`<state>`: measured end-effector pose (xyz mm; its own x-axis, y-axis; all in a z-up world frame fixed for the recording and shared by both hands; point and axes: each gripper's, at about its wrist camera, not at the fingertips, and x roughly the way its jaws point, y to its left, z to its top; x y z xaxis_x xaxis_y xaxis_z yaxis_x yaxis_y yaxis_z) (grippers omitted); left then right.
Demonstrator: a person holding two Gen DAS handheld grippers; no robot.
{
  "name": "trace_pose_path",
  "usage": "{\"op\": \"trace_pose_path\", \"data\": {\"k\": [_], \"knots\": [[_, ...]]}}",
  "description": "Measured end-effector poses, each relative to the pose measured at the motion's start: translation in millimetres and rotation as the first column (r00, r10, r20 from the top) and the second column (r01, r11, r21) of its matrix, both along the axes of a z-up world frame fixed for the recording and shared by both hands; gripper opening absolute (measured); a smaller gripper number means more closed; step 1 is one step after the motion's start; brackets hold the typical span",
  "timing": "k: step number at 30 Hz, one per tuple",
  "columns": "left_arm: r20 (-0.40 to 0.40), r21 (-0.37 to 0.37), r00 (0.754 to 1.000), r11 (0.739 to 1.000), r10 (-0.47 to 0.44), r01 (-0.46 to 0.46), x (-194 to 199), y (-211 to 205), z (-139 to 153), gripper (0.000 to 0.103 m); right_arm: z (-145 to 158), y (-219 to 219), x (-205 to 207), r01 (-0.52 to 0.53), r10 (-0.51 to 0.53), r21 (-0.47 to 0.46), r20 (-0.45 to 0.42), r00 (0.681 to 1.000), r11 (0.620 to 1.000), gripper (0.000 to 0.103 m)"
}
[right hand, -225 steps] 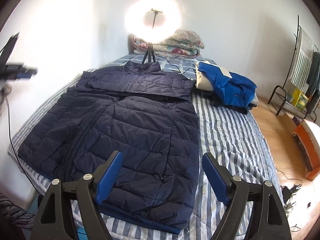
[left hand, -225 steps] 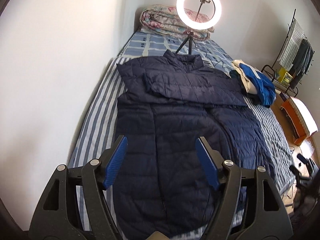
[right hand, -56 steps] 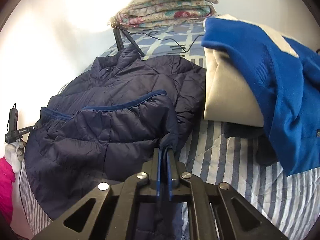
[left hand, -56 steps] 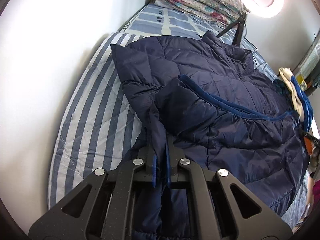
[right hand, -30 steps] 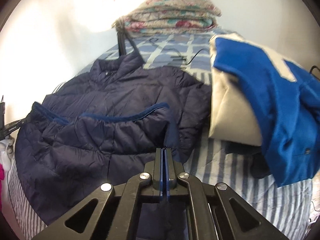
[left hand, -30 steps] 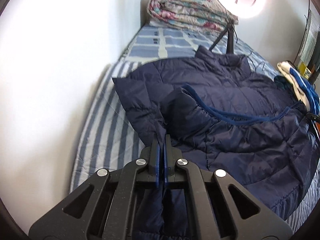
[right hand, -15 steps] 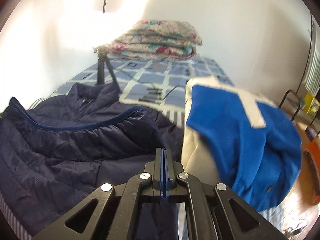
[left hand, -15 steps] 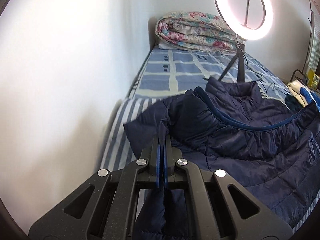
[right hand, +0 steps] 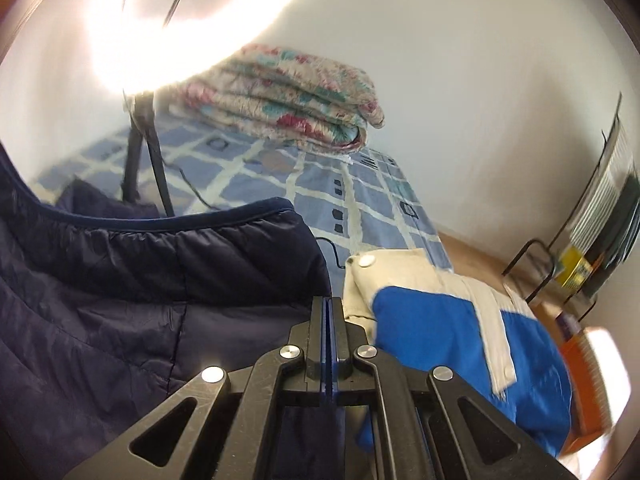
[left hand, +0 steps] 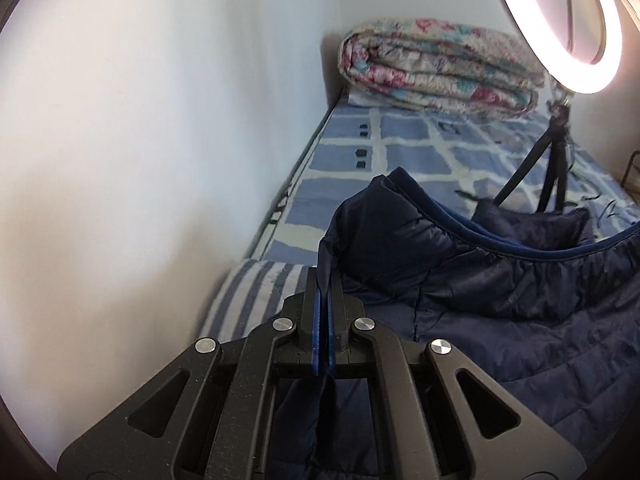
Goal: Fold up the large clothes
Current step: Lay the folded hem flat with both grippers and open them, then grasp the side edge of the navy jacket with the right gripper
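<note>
We find the left gripper (left hand: pixel 324 300) and right gripper (right hand: pixel 327 320) both clamped tight on the hem corners of the navy jacket (left hand: pixel 500 300). Since a second ago the hem has risen off the bed (left hand: pixel 400 152) and travelled toward its head end, above the collar. We judge the bottom-to-top fold about halfway done.

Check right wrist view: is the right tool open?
No. The right tool has its blue pads pressed together on a corner of the navy jacket, beside the blue and cream garment.
</note>
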<state>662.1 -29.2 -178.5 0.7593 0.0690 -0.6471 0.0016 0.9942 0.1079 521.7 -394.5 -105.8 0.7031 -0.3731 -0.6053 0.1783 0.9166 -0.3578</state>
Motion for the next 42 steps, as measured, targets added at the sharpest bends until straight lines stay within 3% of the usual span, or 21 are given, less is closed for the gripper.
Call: {"op": "trace_pose_path", "data": {"k": [4,10,15,17,19,22,26,27,30,33,35,38,42], "knots": [[-0.022,0.086,1.0,0.996,0.002,0.0,11.4,-16.9,-31.2,0.0,-30.3,1.9,17.7,0.02,-0.023,-0.045,-0.057,0.998,0.999,0.0],[-0.058,0.105,0.998,0.994,0.038,-0.032,18.8,-18.6,-58.3,0.0,-69.0,0.1,25.3,0.011,-0.026,-0.117,-0.13,0.991,0.993,0.0],[-0.065,0.13,0.997,0.991,0.04,-0.031,16.5,-24.4,-55.7,0.003,-83.6,3.0,27.8,0.0,-0.026,-0.142,-0.182,0.983,0.99,0.0],[-0.061,0.103,0.997,0.994,0.046,-0.04,13.8,-23.4,-42.5,0.011,-76.0,3.7,23.8,-0.012,-0.005,-0.095,-0.179,0.984,0.995,0.001],[-0.049,0.025,0.999,0.999,0.021,-0.019,3.9,-23.4,-21.3,0.015,-64.9,4.1,17.1,-0.01,0.001,-0.056,-0.156,0.988,0.998,0.017],[-0.025,-0.026,0.996,0.996,-0.088,0.088,-26.6,-39.4,9.2,0.015,-44.0,8.5,-1.4,-0.046,0.052,0.056,-0.119,0.991,0.997,0.022],[-0.026,-0.03,0.962,0.962,-0.271,0.27,-90.8,-79.6,30.9,0.015,-19.7,19.2,-48.0,-0.124,0.143,0.232,-0.067,0.987,0.965,0.023],[-0.035,-0.036,0.941,0.941,-0.337,0.336,-114.9,-95.2,32.0,0.015,-17.4,24.0,-59.3,-0.142,0.163,0.26,-0.059,0.985,0.955,0.023],[-0.078,-0.025,0.88,0.883,-0.468,0.468,-163.2,-136.5,23.9,0.015,-12.2,40.1,-102.3,-0.198,0.229,0.381,-0.038,0.973,0.903,0.023],[-0.108,0.037,0.851,0.853,-0.515,0.521,-189.3,-177.1,5.2,0.015,-16.5,58.5,-132.8,-0.233,0.272,0.426,-0.033,0.962,0.874,0.023],[-0.142,0.062,0.838,0.84,-0.527,0.539,-193.1,-195.2,-11.6,0.015,-25.3,71.0,-142.2,-0.24,0.288,0.418,-0.053,0.956,0.876,0.023],[-0.213,0.061,0.831,0.842,-0.513,0.536,-188.5,-209.4,-43.6,0.014,-45.3,79.8,-141.4,-0.229,0.296,0.421,-0.101,0.95,0.878,0.023],[-0.171,0.091,0.842,0.843,-0.511,0.53,-188.7,-213.7,-63.5,0.014,-81.1,80.8,-139.8,-0.18,0.278,0.434,-0.172,0.945,0.882,0.023]]}}
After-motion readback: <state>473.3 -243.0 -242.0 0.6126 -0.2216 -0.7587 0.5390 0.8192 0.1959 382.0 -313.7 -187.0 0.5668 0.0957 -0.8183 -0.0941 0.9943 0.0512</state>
